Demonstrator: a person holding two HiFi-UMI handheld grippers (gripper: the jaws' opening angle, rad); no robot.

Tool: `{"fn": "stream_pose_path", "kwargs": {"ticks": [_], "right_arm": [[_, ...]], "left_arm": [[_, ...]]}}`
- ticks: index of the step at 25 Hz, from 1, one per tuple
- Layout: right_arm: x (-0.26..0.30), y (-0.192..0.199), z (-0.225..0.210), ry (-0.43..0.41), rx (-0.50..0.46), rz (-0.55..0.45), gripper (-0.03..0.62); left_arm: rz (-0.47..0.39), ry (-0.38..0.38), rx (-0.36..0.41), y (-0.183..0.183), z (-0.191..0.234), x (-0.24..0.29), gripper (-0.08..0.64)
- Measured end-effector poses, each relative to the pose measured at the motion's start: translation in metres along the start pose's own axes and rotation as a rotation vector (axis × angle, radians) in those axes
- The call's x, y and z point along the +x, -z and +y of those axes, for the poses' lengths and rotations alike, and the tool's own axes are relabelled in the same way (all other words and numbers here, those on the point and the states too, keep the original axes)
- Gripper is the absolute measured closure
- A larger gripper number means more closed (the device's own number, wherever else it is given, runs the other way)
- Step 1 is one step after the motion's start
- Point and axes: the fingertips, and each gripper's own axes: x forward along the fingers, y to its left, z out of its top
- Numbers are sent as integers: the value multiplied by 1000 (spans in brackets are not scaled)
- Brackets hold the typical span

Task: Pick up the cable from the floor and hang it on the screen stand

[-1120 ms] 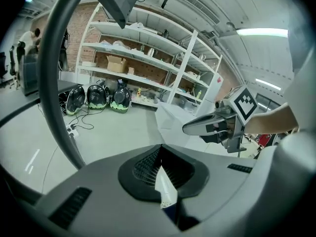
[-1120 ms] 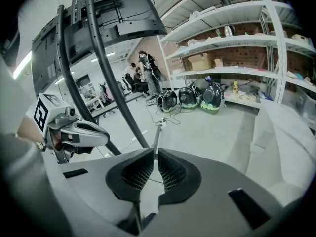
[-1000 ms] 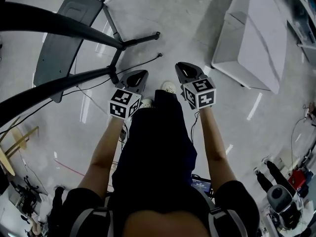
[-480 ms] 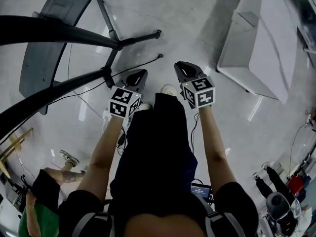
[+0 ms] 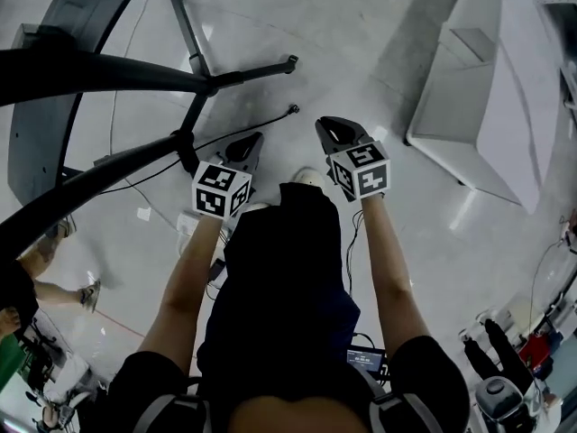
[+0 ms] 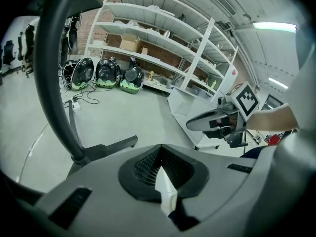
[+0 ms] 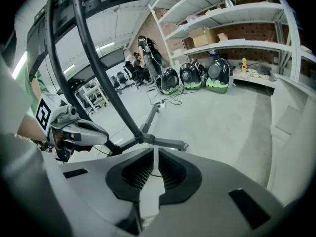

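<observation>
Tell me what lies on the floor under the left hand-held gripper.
A thin black cable crosses the grey floor past its tip, toward the screen stand. The hand-held gripper hides the floor directly below.

The floor is smooth, pale and glossy, and it throws back streaks of light. The stand, at 11 o'clock, is dark matt tube, metal by the look. The cable is thin, black and dull. The left gripper and right gripper have matt grey plastic shells, and their jaws carry black ribbed pads. The cabinet, at 2 o'clock, is smooth matt white. The shelves look like white-painted metal, with rough brick behind them.
</observation>
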Motion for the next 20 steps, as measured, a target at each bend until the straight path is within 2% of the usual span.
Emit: {"fn": "stream_pose_path", "kwargs": {"ticks": [4,9,14,20], "right_arm": [[29,22,-15,-15,-4,19,547],[70,52,-32,-63,-33,72,481],[113,77,-49,-89,-55,93,458],[171,112,-65,-113,-52,95,401]], "left_arm": [[2,0,-6,21,14,26,552],[7,-5,1,46,36,64,552],[8,-14,4,74,65,102,552],[-15,14,-76,111,98,140,552]]}}
